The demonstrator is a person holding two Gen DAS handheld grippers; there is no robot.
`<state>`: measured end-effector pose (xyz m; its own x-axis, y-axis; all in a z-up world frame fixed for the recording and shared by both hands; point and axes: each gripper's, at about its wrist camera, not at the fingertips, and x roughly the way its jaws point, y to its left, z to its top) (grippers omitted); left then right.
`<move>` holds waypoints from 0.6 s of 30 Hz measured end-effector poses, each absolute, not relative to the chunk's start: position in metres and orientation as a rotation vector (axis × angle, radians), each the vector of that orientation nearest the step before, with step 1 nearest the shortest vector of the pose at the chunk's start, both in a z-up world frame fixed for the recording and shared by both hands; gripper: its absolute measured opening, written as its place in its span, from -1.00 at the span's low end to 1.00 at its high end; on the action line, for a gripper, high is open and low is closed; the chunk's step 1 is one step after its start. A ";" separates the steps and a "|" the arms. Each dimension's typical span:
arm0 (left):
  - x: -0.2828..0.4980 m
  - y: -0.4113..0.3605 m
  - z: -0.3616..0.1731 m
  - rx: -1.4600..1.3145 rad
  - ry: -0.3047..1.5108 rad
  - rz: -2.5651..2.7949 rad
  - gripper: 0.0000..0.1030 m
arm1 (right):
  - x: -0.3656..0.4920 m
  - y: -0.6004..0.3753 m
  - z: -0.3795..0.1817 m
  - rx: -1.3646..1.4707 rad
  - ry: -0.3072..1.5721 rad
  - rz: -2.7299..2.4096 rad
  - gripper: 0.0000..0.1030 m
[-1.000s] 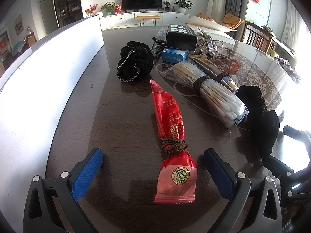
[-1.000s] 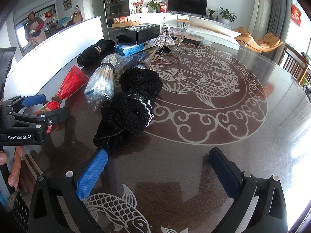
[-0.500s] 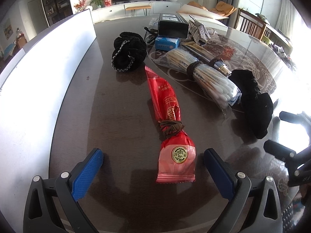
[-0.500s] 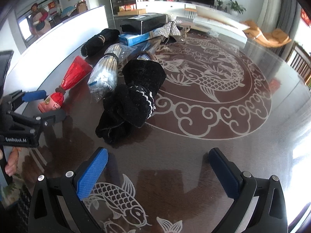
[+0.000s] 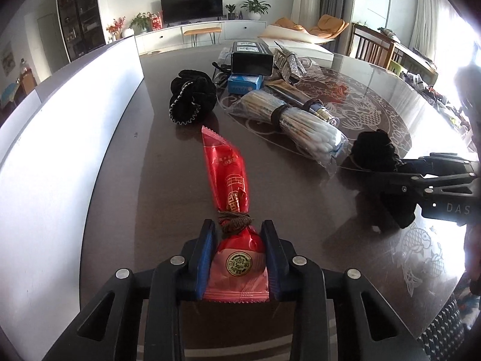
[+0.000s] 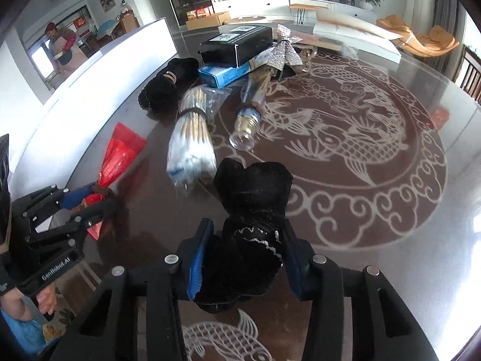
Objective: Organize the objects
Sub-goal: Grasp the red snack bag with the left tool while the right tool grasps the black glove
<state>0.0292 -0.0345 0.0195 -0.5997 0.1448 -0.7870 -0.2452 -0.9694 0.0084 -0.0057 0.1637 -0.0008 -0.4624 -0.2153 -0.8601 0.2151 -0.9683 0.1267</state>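
Grip quality is the concern at this step, judged from each wrist camera in turn. In the left wrist view, the left gripper [image 5: 238, 252] has its jaws closing on the near end of the red foil packet [image 5: 230, 192], both blue pads touching the wrapper just behind the brown cord tied round its waist; the rest of the packet extends straight ahead of the tool. A firm squeeze below the cord should prevent the slick foil from slipping on the lift. To the right of the tool lies the bagged bundle of cotton swabs [image 5: 296, 121]; ahead and slightly left sits a second black cloth bundle [image 5: 192, 97]. In the right wrist view, the right gripper [image 6: 249, 252] is likewise closing, its pads pressing the sides of the black velvet pouch [image 6: 251, 210], which extends forward from between the jaws. Soft fabric compresses, so lift slowly. The surface is a dark glossy table [image 6: 375, 210] with a pale fish-and-cloud motif, in a sunlit living room.
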 end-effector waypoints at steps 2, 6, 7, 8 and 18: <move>0.033 -0.035 0.018 -1.272 0.136 2.615 0.26 | 0.006 0.174 0.002 1.465 -0.027 -2.511 -0.08; 0.022 -0.031 0.015 -1.311 0.146 2.637 0.73 | 0.011 0.183 0.006 1.471 -0.084 -2.525 0.65; 0.021 -0.029 0.016 -1.317 0.161 2.639 0.73 | 0.009 0.182 0.007 1.470 -0.066 -2.524 0.65; 0.020 -0.027 0.017 -1.315 0.176 2.644 0.73 | 0.008 0.180 0.009 1.472 -0.054 -2.524 0.65; 0.016 -0.021 0.016 -1.346 0.220 2.650 0.73 | 0.002 0.162 0.002 1.515 -0.003 -2.482 0.65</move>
